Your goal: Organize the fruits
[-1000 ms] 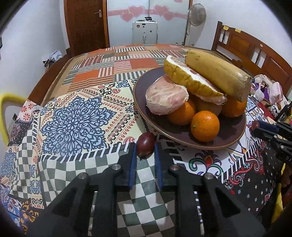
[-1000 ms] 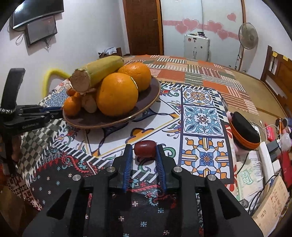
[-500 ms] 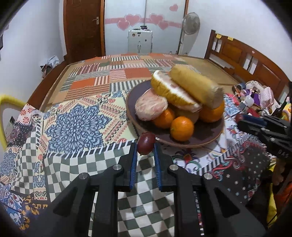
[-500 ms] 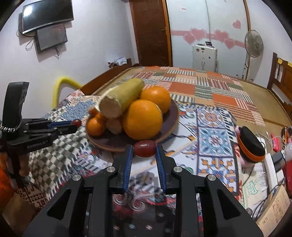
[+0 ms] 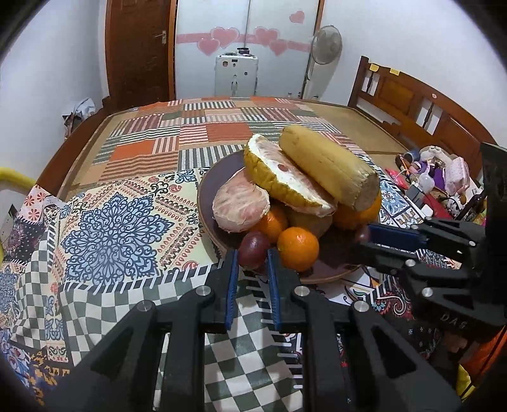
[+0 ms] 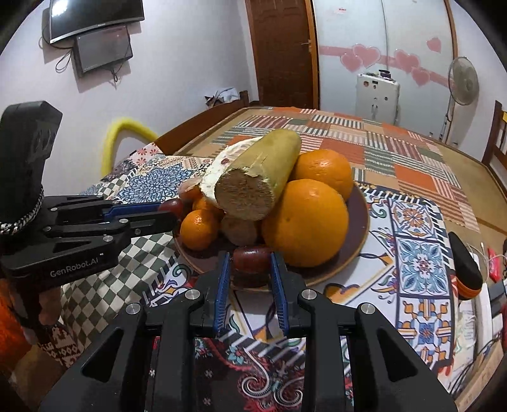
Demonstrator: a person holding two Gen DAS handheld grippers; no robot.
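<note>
the brown plate (image 5: 218,234) near my edge of the tabletop (image 5: 133,202) already carries most fruit. my left tongs (image 5: 252,264) grip a purple fruit (image 5: 253,248), my right tongs (image 6: 248,269) a red fruit (image 6: 250,258), both over its rim, unreleased. piled fruit hides the plate's middle.

plate (image 5: 211,222) mostly hidden under fruit, fan (image 6: 463,77) edge-cropped

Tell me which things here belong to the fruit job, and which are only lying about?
Job:
- left red fruit
- right red fruit
- plate
- oranges
- pomelo pieces
- left gripper
- right gripper

Lying about:
- fan
- TV
- black-orange case
- yellow tube
</note>
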